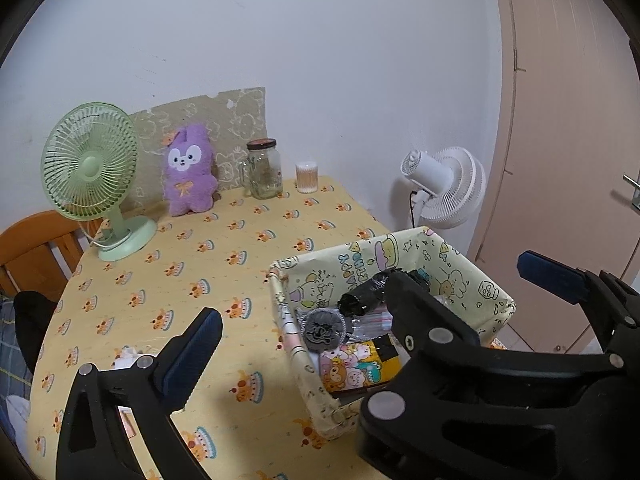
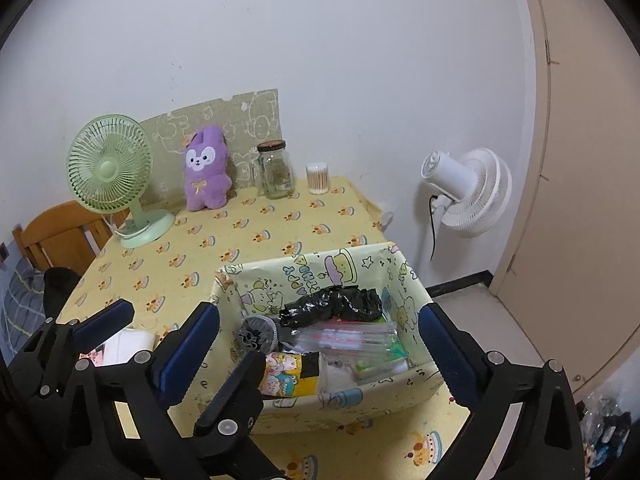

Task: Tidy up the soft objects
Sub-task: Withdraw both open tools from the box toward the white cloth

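Both my tongs apart, nothing held: left tongs (image 1: 368, 308), right tongs (image 2: 320, 344). Soft stuff sits in the fabric basket (image 2: 400, 394) on the worktop (image 2: 240, 232): black bag (image 2: 340, 304), grey pouch (image 2: 256, 330).

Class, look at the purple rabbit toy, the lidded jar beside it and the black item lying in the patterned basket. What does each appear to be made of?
Purple rabbit toy: plush fabric, with a fuzzy matt pile.
Jar: clear glass, seen through and glinting; its dark lid may be metal.
Black item: probably thin plastic film, crinkled and glossy.
Basket: printed fabric or paper lining, seemingly matt.
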A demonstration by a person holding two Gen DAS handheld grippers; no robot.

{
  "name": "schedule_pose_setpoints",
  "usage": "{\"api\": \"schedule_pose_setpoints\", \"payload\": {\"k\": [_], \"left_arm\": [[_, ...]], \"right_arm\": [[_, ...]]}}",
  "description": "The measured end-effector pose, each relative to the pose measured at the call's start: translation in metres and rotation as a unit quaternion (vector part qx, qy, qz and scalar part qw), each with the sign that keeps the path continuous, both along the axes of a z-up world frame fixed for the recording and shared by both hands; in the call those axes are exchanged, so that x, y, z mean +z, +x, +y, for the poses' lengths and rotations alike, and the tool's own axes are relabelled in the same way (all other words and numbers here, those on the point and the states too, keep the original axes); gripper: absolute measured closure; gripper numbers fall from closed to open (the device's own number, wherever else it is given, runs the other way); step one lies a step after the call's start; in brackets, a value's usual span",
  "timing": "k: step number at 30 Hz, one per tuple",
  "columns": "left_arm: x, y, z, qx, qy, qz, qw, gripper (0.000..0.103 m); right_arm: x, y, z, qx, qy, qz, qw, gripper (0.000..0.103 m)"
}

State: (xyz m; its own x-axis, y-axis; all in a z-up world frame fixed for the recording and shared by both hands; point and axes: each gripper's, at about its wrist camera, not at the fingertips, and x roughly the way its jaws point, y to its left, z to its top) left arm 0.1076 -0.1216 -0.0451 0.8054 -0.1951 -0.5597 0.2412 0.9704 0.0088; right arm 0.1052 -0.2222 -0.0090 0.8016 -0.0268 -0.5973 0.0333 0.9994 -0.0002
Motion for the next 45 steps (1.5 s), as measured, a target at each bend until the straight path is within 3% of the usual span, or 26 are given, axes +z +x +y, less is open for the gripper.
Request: {"api": "schedule_pose_setpoints", "payload": {"k": [21, 45], "left_arm": [[0.016, -0.026, 0.041, 0.020, 0.001, -0.024, 0.9995, 0.000], [0.002, -0.031, 0.090, 0.055, 0.013, -0.023, 0.9981, 0.000]], "right_arm": [[0.017, -0.022, 0.043, 0.016, -0.003, -0.022, 1.000, 0.000], [-0.003, -0.022, 0.092, 0.061, 0.017, -0.019, 0.998, 0.000]]}}
